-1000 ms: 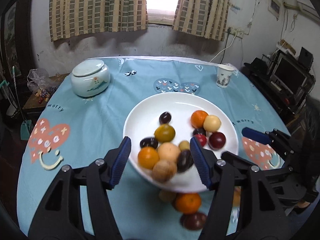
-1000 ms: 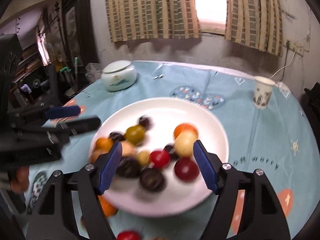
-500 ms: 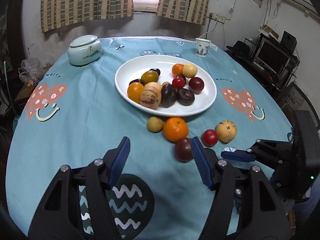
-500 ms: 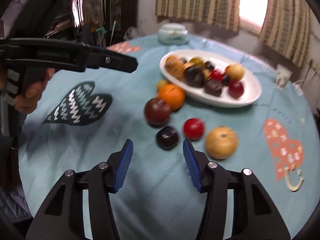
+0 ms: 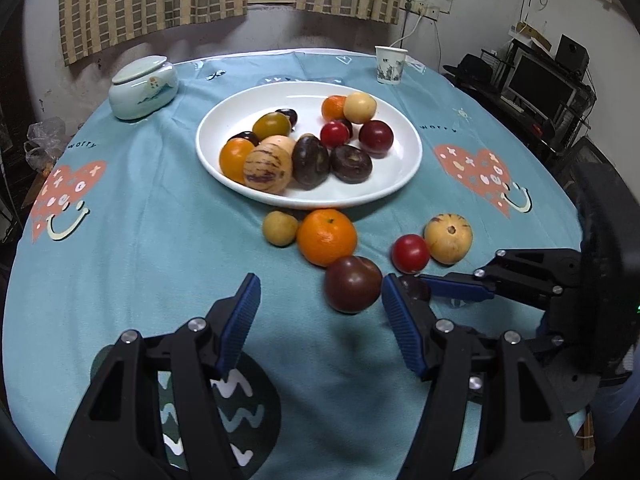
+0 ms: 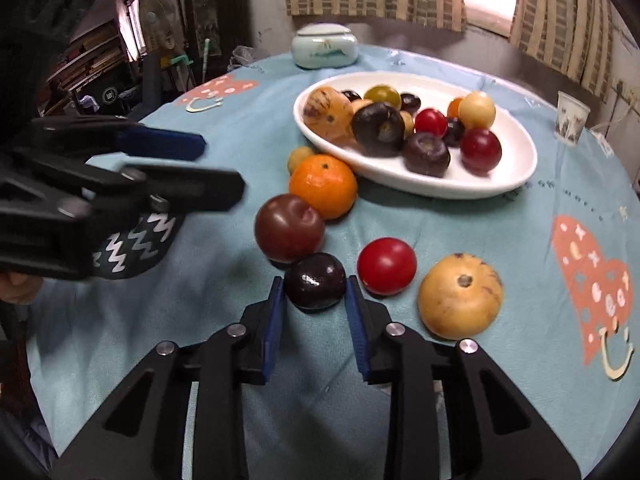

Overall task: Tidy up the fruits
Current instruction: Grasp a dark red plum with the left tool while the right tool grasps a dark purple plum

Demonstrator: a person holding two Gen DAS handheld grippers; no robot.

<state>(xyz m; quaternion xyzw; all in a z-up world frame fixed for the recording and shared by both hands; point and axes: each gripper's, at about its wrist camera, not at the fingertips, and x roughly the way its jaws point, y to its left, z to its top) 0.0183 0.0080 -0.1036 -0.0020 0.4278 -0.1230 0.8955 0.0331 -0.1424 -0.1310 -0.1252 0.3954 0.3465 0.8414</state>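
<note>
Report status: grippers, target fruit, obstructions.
Right gripper shut on dark plum, on the cloth. Left gripper open, empty. Large reddish plum touching it; red tomato close beside.

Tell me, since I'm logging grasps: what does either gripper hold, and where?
The right tongs clasp the small dark plum across its sides, on the cloth. The left tongs hold nothing.

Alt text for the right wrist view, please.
The right gripper closes around a small dark plum on the teal tablecloth, beside loose fruit; behind it a white plate holds more fruit, and the left gripper hovers open at left.
</note>
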